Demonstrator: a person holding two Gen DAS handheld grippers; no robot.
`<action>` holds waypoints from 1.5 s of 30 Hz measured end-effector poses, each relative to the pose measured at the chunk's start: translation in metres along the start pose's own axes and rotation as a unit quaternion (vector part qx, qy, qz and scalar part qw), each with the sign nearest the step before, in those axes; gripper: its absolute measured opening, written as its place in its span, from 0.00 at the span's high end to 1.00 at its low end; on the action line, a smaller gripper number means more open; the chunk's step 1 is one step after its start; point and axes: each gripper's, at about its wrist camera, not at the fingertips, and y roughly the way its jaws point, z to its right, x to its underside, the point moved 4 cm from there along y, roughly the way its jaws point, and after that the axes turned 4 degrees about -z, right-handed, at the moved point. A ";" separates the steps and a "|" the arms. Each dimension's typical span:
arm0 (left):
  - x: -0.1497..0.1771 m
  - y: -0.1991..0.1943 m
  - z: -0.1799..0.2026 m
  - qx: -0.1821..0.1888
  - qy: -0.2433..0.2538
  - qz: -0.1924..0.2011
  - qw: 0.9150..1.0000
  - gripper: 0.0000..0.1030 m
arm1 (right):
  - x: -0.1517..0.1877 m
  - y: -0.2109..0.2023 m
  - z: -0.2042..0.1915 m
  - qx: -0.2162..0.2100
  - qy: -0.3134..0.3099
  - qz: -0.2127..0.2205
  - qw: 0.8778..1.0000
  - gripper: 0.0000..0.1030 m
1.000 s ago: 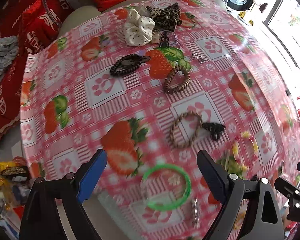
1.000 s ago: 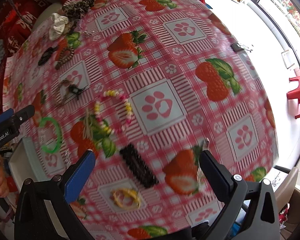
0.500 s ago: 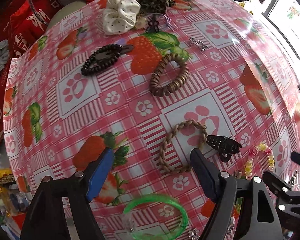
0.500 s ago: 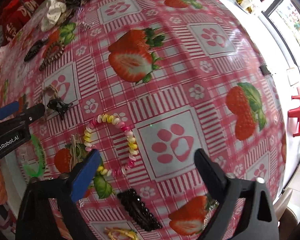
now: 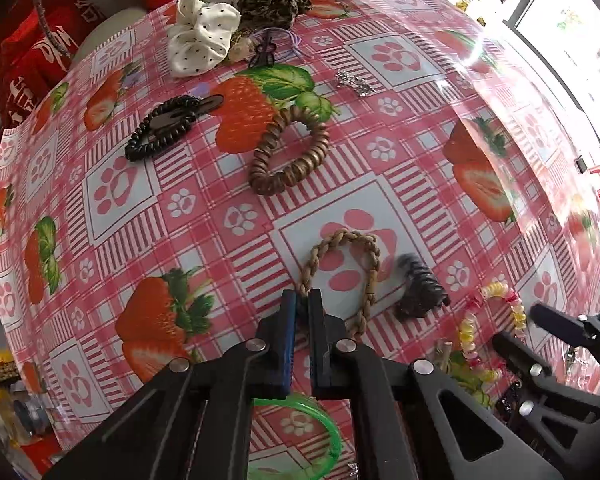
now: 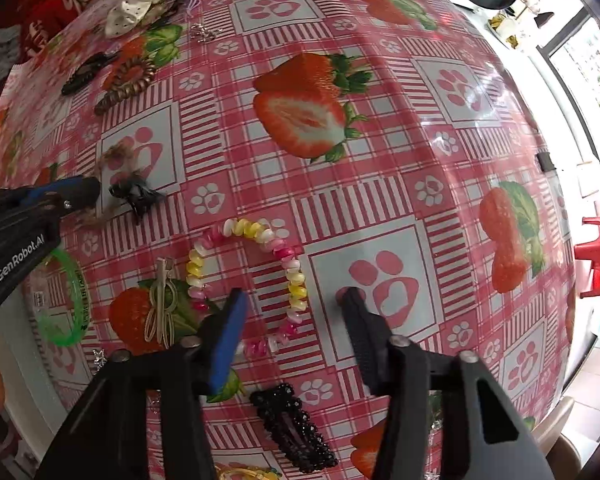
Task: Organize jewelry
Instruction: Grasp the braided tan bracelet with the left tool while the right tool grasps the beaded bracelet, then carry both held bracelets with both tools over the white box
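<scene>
Meanwhile, the left gripper (image 5: 303,300) pinches its fingers onto the near edge of a braided tan bracelet (image 5: 342,270) lying on the strawberry-print counter (image 5: 148,216). The right gripper (image 6: 292,300), fingers spread wide and empty, hovers over a pastel bead bracelet (image 6: 256,268). Beyond lie a black claw clip (image 5: 420,288), a brown coil hair tie (image 5: 290,152), a black coil tie (image 5: 162,132) and a white scrunchie (image 5: 200,38). Sorting seems barely begun, with nearly everything scattered.

Black claw clip (image 5: 420,290) just beside braided tan band (image 5: 342,268), bare cloth (image 6: 440,160) right of beaded bracelet (image 6: 256,276)
</scene>
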 end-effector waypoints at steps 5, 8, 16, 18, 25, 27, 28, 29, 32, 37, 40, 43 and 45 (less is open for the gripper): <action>0.004 -0.005 -0.004 0.023 -0.019 -0.002 1.000 0.89 | 0.002 -0.002 0.000 -0.017 0.003 0.000 1.000 0.91; 0.008 -0.015 -0.007 0.031 -0.025 0.004 0.999 0.89 | 0.003 -0.010 0.008 -0.031 0.011 0.013 0.999 0.91; 0.021 -0.054 -0.015 0.045 -0.037 0.028 0.998 0.89 | 0.010 -0.053 0.030 -0.063 0.025 0.038 0.997 0.91; 0.026 -0.063 -0.015 0.048 -0.041 0.034 0.997 0.89 | 0.007 -0.067 0.036 -0.067 0.023 0.043 0.997 0.91; 0.056 -0.091 -0.028 0.054 -0.056 0.058 0.995 0.89 | 0.028 -0.075 0.022 -0.079 0.021 0.052 0.995 0.91; 0.063 -0.101 -0.035 0.055 -0.063 0.065 0.994 0.89 | 0.033 -0.083 0.017 -0.083 0.014 0.054 0.995 0.91; 0.067 -0.104 -0.038 0.055 -0.066 0.067 0.994 0.89 | 0.034 -0.087 0.012 -0.085 0.009 0.056 0.995 0.91; 0.073 -0.109 -0.042 0.055 -0.071 0.070 0.994 0.89 | 0.037 -0.091 0.008 -0.086 0.003 0.058 0.995 0.91; 0.089 -0.119 -0.052 0.054 -0.084 0.074 0.992 0.89 | 0.042 -0.102 -0.009 -0.095 -0.017 0.061 0.993 0.91; 0.125 -0.131 -0.075 0.040 -0.111 0.076 0.990 0.89 | 0.052 -0.114 -0.044 -0.118 -0.047 0.061 0.990 0.91; 0.146 -0.133 -0.091 0.032 -0.129 0.072 0.988 0.89 | 0.059 -0.118 -0.072 -0.130 -0.070 0.059 0.987 0.91; 0.170 -0.133 -0.112 0.022 -0.155 0.064 0.986 0.89 | 0.065 -0.120 -0.101 -0.142 -0.093 0.055 0.984 0.91; 0.186 -0.131 -0.128 0.016 -0.174 0.059 0.983 0.89 | 0.069 -0.120 -0.123 -0.150 -0.111 0.052 0.981 0.91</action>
